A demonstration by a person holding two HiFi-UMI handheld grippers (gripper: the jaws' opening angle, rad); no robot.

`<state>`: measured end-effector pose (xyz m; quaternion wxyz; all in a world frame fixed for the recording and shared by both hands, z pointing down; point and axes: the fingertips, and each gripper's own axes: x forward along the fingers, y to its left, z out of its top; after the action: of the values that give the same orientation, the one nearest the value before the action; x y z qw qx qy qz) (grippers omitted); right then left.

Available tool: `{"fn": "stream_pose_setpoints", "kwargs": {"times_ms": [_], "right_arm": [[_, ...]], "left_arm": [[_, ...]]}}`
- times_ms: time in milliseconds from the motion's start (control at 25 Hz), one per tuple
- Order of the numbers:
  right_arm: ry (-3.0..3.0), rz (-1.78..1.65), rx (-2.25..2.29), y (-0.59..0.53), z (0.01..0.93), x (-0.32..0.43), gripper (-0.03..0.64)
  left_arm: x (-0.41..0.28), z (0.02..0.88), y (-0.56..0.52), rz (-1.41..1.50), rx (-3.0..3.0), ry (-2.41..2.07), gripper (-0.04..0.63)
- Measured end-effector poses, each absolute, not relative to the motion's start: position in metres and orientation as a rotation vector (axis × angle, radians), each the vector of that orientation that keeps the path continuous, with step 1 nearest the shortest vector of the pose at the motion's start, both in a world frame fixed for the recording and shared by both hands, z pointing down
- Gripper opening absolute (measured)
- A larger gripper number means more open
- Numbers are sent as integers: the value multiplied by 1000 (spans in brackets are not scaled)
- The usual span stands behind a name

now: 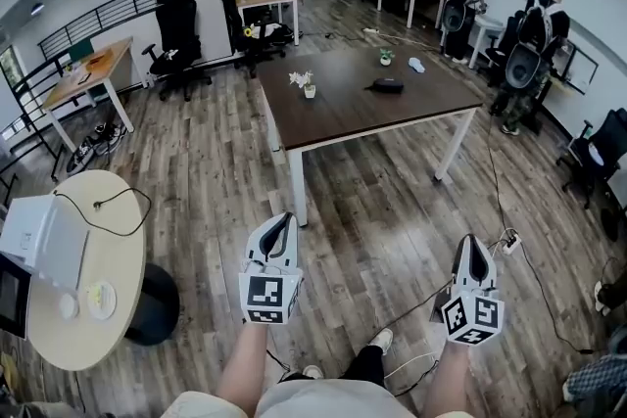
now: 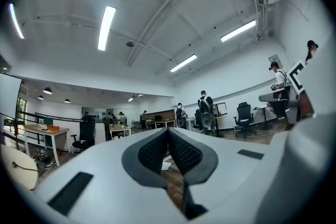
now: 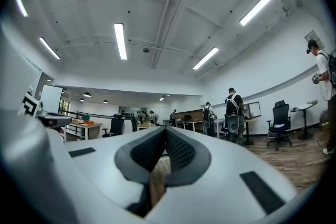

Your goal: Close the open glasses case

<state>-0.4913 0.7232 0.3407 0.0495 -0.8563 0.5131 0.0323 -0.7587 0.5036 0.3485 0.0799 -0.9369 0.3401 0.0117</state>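
Note:
A dark glasses case (image 1: 388,86) lies on the brown table (image 1: 343,117) in the middle of the room, far ahead of both grippers; at this distance I cannot tell how its lid stands. In the head view my left gripper (image 1: 284,218) and right gripper (image 1: 471,240) are held level in front of the person's body, over the wooden floor, well short of the table. Each gripper's jaws meet at the tips with nothing between them, as the left gripper view (image 2: 168,131) and the right gripper view (image 3: 166,129) show. Neither gripper view shows the case.
On the brown table also stand a small white pot with flowers (image 1: 309,89), a green cup (image 1: 385,58) and a pale object (image 1: 416,65). A round beige table (image 1: 122,308) with a white box is at the left. Cables (image 1: 509,245) run over the floor. People stand at the right.

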Motion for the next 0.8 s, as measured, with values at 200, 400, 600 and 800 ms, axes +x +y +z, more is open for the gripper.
{"fn": "stream_pose_setpoints", "kwargs": {"times_ms": [200,400,600,800], "right_arm": [[1613,81,-2635,716,352,-487,2],[1640,39,-2661,710,374,-478,2],[1593,16,-2659,706,392,-448,149],[1556,0,-2687,701,403,-411,259]], "left_arm": [[-748,355,503,15,-2812,1015,2],[-728,373,502,-40,-2831,994,2],[-695,396,498,-53,-2889,979,311],[-665,406,487,-101,-2891,977,344]]}}
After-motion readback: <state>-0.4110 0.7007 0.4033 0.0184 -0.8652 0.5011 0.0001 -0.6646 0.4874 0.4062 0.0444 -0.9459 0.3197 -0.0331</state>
